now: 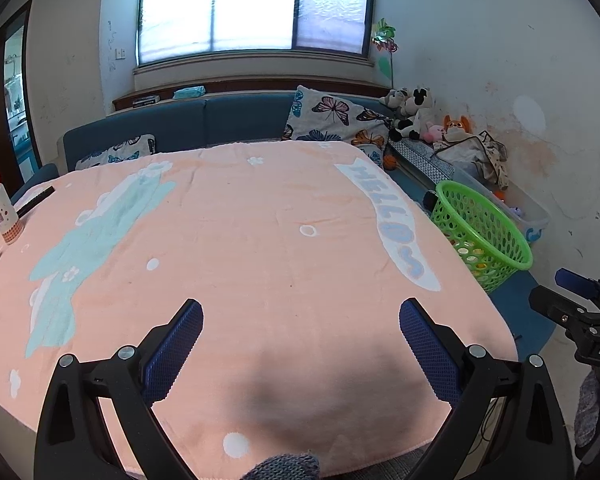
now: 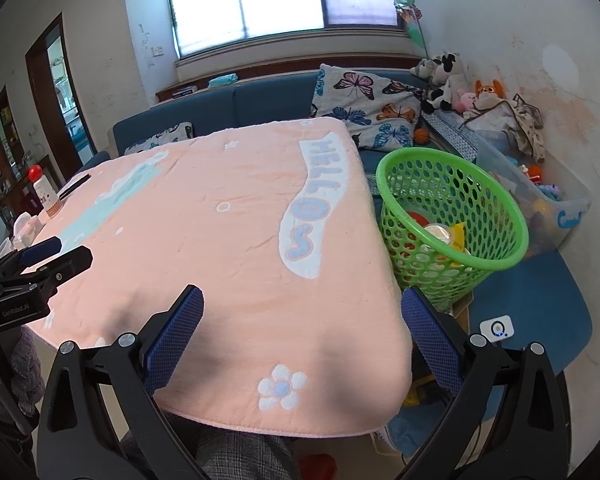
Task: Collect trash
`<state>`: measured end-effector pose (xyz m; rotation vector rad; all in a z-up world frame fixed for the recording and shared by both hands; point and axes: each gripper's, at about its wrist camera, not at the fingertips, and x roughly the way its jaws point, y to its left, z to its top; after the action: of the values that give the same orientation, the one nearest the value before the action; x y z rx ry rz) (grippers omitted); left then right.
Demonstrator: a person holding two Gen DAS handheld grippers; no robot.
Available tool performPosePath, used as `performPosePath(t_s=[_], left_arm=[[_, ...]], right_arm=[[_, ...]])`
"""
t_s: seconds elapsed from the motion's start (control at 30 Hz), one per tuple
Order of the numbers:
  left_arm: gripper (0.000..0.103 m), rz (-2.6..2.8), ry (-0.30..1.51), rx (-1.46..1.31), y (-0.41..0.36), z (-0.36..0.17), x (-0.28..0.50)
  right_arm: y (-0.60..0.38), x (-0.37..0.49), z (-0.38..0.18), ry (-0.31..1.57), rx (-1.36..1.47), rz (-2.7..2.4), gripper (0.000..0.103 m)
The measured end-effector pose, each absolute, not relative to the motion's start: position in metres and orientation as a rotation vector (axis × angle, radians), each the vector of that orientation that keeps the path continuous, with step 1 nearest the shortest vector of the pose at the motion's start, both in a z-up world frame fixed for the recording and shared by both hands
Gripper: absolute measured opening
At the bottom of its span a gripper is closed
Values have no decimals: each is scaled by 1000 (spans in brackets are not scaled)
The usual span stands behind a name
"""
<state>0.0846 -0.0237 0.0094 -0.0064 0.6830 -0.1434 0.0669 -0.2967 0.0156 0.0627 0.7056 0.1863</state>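
Blue-padded left gripper (image 1: 300, 344) nearest in the left wrist view, fingers spread wide, nothing between them, hovering over the near edge of the pink blanket (image 1: 236, 240) that covers the table. No loose trash visible on the blanket. Bottle with red cap (image 1: 2, 208) stands at the far left edge. Green basket (image 1: 484, 232) sits off the right side of the table, lower than the tabletop. Right gripper (image 1: 576, 300) shows at the right border.

Right wrist view: right gripper (image 2: 302, 336) also released, fingers wide apart and empty, over the blanket's near right corner. Basket (image 2: 452, 216) just beside the table edge, already holding trash: a clear plastic cup (image 2: 440, 234) and a yellow wrapper (image 2: 458, 236), plus something red under them. Left gripper (image 2: 40, 256) visible at left; small items beside it at the table's left edge are too small to tell.

Judgement: the trash looks light, thin, crushable; cup slippery, pinch at the rim; wrappers grab anywhere. Basket is stiff, light; take by the rim.
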Motion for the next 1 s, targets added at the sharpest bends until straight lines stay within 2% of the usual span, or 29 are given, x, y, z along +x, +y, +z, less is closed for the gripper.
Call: performPosePath(t_s=[1.0], left_arm=[[95,-137,677,-3,-25,10,77]], right_arm=[[-288,60,16,696,56,201,98]])
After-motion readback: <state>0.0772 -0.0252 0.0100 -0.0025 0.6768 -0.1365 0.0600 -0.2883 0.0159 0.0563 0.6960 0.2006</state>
